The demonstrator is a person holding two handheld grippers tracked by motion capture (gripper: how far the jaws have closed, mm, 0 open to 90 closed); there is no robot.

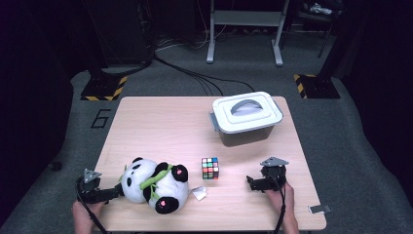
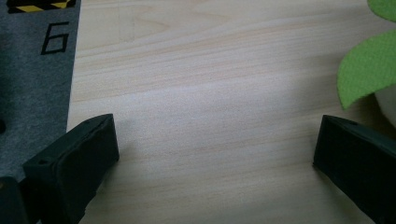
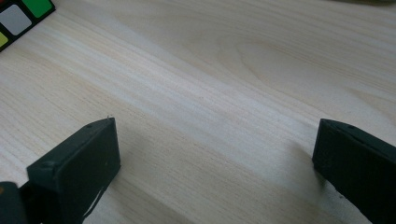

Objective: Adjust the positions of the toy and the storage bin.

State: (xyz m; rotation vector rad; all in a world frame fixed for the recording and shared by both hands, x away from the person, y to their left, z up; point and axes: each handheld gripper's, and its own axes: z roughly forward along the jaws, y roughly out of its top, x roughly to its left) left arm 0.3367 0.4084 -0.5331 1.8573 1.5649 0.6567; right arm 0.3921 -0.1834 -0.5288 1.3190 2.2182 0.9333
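Left gripper [image 1: 114, 191]: resting low at the near left corner of the desk [image 1: 160, 122], jaws pointing toward the panda plush [image 1: 155, 185] and lying just beside its head; jaws spread wide, gripping nothing.
Left gripper view: showing both black jaws far apart over bare wood of the desk [image 2: 201, 93], a green felt leaf [image 2: 366, 70] of the plush curling in at the right edge just above the right-hand jaw, and grey carpet [image 2: 32, 84] with a printed "6" [image 2: 55, 37] past the desk's edge.
Right gripper [image 1: 253, 184]: lying near the near right side of the desk, a hand [image 1: 285, 202] holding it from behind; jaws released, nothing between them.
Right gripper view: showing both jaws wide over the desk's bare grain [image 3: 224, 84], with one corner of the Rubik's cube [image 3: 21, 18] peeking in at the top left, well ahead of the jaws.
Panda plush: lying on its side at the near left of the desk, green bamboo piece across its chest, a white tag [image 1: 199, 193] sticking out on the cube side.
Rubik's cube [image 1: 210, 168]: sitting between plush and right gripper, apart from both.
Lidded storage box [image 1: 247, 118]: standing at the far right of the desk, white lid with grey handle on; visible in the high view.
High view beyond the desk: showing cables [image 1: 195, 73] on the carpet, hazard-striped stand bases [image 1: 103, 89], and grey frame legs [image 1: 243, 29].
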